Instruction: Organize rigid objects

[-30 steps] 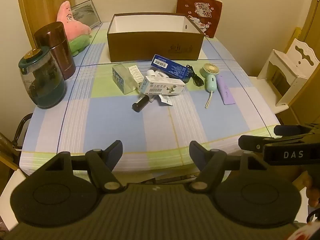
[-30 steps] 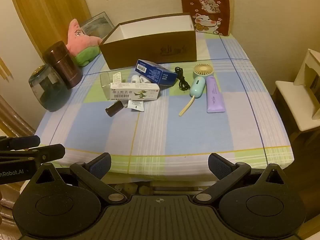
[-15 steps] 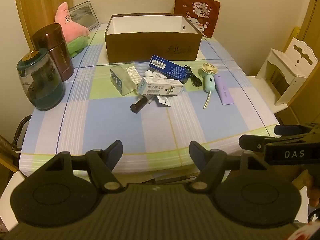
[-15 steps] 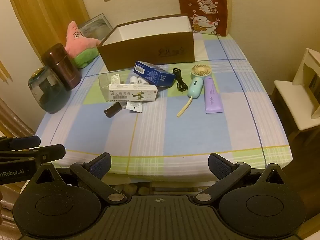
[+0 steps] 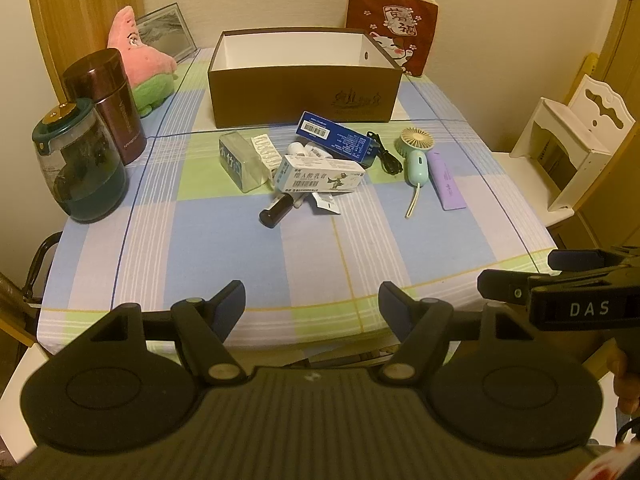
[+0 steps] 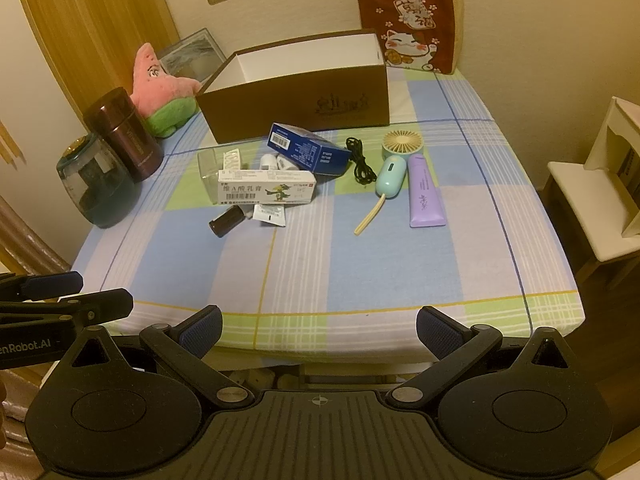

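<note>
Both the left gripper (image 5: 311, 300) and right gripper (image 6: 318, 330) are hanging wide open and empty off the table's near edge, so I'd be reaching toward 12 o'clock, grabbing the white ointment carton (image 6: 266, 192) across its narrow sides and dropping it in the brown box (image 6: 296, 104) behind.

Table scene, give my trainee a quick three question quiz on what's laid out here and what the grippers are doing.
1. True or false: the brown box at the back of the table already has items showing inside it.
2. Which lies nearest the table's right edge? A) dark bottle B) purple tube C) white carton
3. Fill in: both the left gripper and the right gripper are ____ and hold nothing.

Key:
1. False; only bare white inner walls show.
2. B
3. open
</note>
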A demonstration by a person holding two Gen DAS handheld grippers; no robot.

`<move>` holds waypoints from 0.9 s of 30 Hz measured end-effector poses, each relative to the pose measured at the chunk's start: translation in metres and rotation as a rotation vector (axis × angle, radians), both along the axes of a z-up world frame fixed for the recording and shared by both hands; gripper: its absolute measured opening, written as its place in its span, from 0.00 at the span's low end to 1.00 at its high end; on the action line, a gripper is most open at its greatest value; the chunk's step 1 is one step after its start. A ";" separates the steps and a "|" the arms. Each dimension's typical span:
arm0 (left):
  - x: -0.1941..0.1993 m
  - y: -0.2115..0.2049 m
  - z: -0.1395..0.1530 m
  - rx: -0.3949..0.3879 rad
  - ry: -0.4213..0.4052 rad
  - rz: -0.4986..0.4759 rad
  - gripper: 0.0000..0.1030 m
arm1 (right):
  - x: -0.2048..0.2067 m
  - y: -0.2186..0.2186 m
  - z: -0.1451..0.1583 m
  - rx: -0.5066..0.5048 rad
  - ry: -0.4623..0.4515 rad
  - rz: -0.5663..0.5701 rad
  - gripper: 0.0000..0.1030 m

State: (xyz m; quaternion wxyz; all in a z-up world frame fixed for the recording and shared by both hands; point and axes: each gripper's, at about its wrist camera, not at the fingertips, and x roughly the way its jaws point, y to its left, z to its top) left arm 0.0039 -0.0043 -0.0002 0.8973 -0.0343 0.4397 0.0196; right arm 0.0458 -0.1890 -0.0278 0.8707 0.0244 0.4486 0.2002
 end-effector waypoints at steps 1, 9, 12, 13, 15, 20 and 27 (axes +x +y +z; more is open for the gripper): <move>0.000 0.000 0.000 0.000 0.000 0.000 0.70 | 0.000 0.000 0.000 0.001 0.000 0.000 1.00; 0.001 0.000 0.001 0.001 -0.001 -0.002 0.70 | -0.001 -0.001 0.002 0.001 -0.002 -0.001 1.00; 0.001 -0.001 0.002 0.001 -0.002 -0.001 0.70 | -0.001 -0.001 0.001 0.001 -0.004 -0.001 1.00; 0.001 -0.001 0.002 0.000 -0.003 -0.002 0.70 | 0.000 -0.001 0.004 0.002 -0.004 -0.002 1.00; 0.001 -0.002 0.002 0.003 -0.006 -0.004 0.70 | 0.000 -0.001 0.004 0.001 -0.005 -0.002 1.00; 0.001 -0.003 0.003 0.003 -0.008 -0.004 0.70 | 0.000 -0.002 0.005 0.001 -0.006 -0.002 1.00; 0.000 -0.002 0.004 0.003 -0.010 -0.008 0.70 | 0.000 -0.003 0.007 0.002 -0.009 -0.004 1.00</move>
